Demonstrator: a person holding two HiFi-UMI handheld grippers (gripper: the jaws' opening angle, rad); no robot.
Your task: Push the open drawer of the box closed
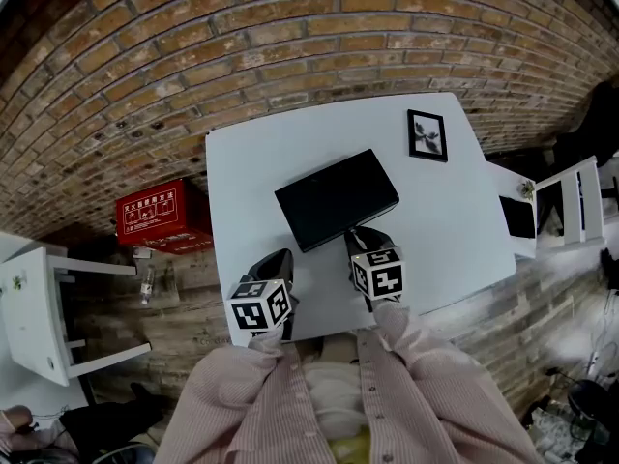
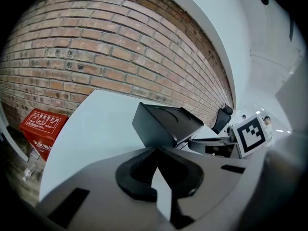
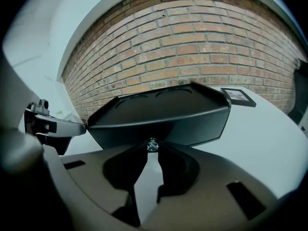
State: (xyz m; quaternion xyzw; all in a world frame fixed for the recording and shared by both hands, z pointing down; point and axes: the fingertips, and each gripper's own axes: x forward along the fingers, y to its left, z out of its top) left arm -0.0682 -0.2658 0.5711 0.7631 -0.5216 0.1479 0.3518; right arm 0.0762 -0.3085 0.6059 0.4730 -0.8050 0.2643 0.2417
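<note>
A flat black box (image 1: 334, 199) lies in the middle of the white table (image 1: 455, 230). In the right gripper view its drawer front (image 3: 192, 125) faces me, with a small clear knob (image 3: 152, 144) at its lower middle. My right gripper (image 3: 152, 147) has both fingertips against that knob, shut on it; in the head view the right gripper (image 1: 360, 232) meets the box's near edge. How far the drawer stands out I cannot tell. My left gripper (image 1: 280, 257) rests on the table left of the box (image 2: 163, 124), apart from it. The left gripper (image 2: 155, 152) is shut and holds nothing.
A small black picture frame (image 1: 427, 135) lies at the table's far right. A red box (image 1: 162, 216) sits on the floor left of the table, below the brick wall. White chairs stand at the left (image 1: 39, 307) and the right (image 1: 571, 201).
</note>
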